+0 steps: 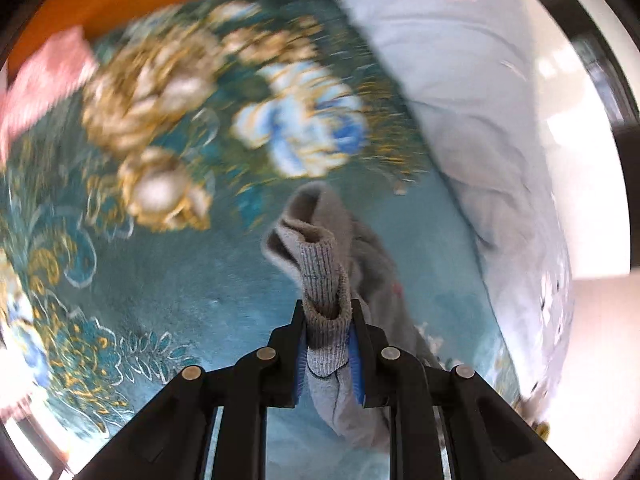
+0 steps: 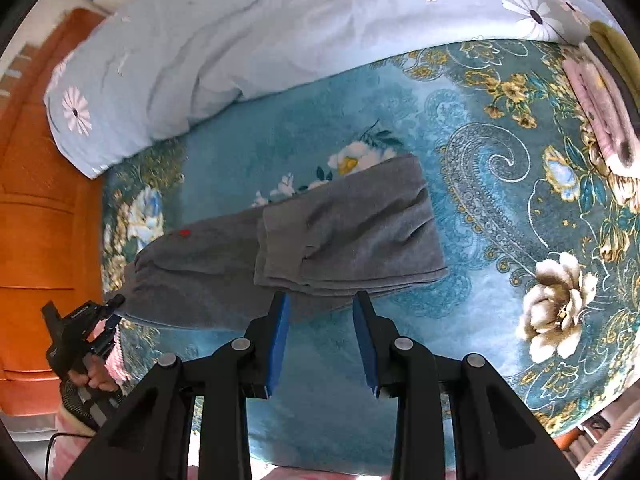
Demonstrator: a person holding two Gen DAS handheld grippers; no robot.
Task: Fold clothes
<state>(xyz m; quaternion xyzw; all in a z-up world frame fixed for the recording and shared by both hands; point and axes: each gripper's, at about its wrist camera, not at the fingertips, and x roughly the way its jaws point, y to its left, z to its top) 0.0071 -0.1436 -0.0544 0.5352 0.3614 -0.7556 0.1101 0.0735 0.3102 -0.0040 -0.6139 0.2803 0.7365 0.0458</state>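
The grey trousers (image 2: 280, 256) lie across the middle of the right wrist view on the teal flowered bedspread (image 2: 500, 168), one end doubled over so a shorter layer rests on the longer one, a small red mark near their left part. In the left wrist view, low centre, the left gripper (image 1: 329, 332) has its blue pads clamped on a ribbed cuff (image 1: 322, 280), with grey cloth trailing up and away from it. The right gripper (image 2: 322, 300) hovers just short of the trousers' near edge, jaws standing wide with nothing between them.

This looks like a fold in progress. To do it well, I would carry the pinched cuff level, keep the cloth taut, and line edge on edge before letting go.

The left wrist view is smeared by motion, so the pale daisy-print quilt (image 2: 240, 40) and pink cloth (image 1: 44, 84) at its upper left read only roughly. How the cuff joins the trousers is hidden.
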